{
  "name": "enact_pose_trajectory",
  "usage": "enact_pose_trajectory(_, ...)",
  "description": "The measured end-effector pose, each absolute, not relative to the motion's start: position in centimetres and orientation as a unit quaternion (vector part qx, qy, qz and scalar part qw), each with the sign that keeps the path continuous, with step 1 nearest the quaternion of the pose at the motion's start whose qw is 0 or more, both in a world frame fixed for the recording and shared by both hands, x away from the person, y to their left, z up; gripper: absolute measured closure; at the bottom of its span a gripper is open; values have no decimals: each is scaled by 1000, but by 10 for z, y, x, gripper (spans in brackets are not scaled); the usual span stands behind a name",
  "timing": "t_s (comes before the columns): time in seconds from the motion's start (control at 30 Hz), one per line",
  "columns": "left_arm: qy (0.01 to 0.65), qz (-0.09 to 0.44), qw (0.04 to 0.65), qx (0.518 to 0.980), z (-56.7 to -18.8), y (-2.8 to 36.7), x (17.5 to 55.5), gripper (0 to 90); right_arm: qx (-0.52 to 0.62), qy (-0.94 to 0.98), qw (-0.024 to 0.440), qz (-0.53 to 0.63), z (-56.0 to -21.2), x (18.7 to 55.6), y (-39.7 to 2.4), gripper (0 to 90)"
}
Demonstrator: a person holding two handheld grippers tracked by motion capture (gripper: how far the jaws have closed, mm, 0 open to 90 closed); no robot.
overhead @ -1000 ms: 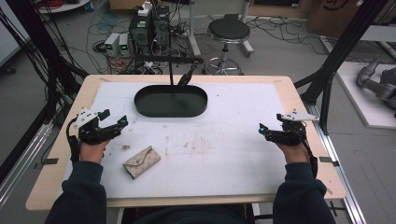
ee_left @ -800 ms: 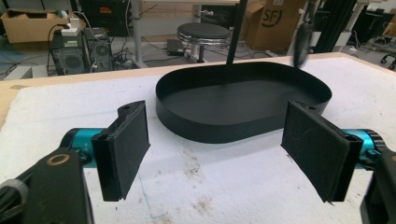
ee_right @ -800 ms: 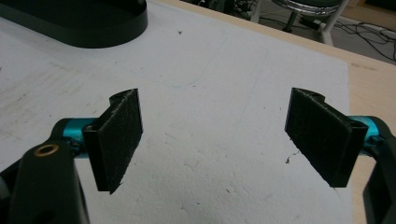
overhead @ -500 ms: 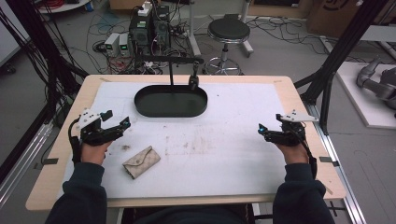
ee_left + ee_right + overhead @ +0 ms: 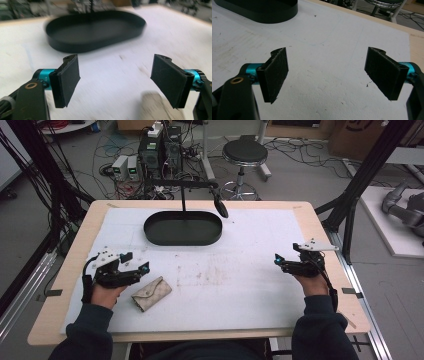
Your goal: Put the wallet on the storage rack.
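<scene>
Here the pouch point(image 5: 152, 100) blurs, cut off; left claw point(image 5: 115, 82) gapes.

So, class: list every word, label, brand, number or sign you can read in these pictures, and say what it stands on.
None can be read.
Cardboard box on the floor: a dark mark, cut off and blurred.
Pouch, tray and gripper pads: no writing visible.

My high view looks down and forward over the tray point(image 5: 183, 228). Both gripper views sit low, close to the mat, sharing that tray ahead.
</scene>
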State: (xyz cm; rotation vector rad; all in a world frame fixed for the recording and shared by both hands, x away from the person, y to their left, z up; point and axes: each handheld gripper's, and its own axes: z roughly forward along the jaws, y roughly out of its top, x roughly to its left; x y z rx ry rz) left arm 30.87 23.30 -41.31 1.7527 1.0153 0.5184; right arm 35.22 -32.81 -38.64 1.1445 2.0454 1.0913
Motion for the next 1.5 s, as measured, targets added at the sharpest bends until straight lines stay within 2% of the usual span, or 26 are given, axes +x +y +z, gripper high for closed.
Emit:
enact_pose_trajectory(0.3,382,163,485,770,-428,213,296,206,419,767,273,402,-387,353,-321,196)
enact_pose_trajectory(0.5,377,146,436,804,-439,202,302,220,421,767,273,401,-387,354,-322,196)
enact_pose_trajectory(0.57,378,130,433,808,-440,202,304,286,421,767,273,400,-387,354,-322,197)
enact_pose_trajectory(0.63,370,117,428,816,-440,202,305,432,421,768,274,398,-387,354,-322,197)
enact_pose_trajectory(0.83,388,119,439,802,-436,207,308,507,424,766,273,398,-387,352,-322,197)
enact_pose_trajectory(0.87,389,130,442,798,-434,209,309,554,423,766,275,398,-387,353,-322,197)
enact_pose_trajectory(0.93,384,144,457,789,-430,214,311,813,423,766,274,398,-387,353,-323,197)
enact_pose_trajectory(0.97,387,149,455,788,-430,214,313,838,422,767,275,397,-387,353,-323,197)
enact_pose_trajectory(1.0,395,147,454,785,-431,215,315,767,424,766,273,398,-387,352,-322,197)
enact_pose_trajectory(1.03,399,145,454,784,-431,214,315,767,424,766,273,398,-387,352,-322,197)
enact_pose_trajectory(1.07,406,144,449,783,-432,212,315,560,423,767,274,398,-387,352,-322,197)
enact_pose_trajectory(1.1,418,150,440,780,-434,209,314,560,423,767,274,398,-387,352,-322,197)
enact_pose_trajectory(1.13,422,153,435,781,-435,208,313,480,425,766,274,397,-387,352,-323,198)
enact_pose_trajectory(1.17,427,151,434,779,-435,207,311,437,425,766,274,398,-387,352,-324,197)
enact_pose_trajectory(1.4,446,146,418,778,-437,203,302,238,424,767,272,398,-387,353,-323,198)
enact_pose_trajectory(1.5,442,145,409,785,-439,199,299,223,423,768,271,397,-387,353,-323,199)
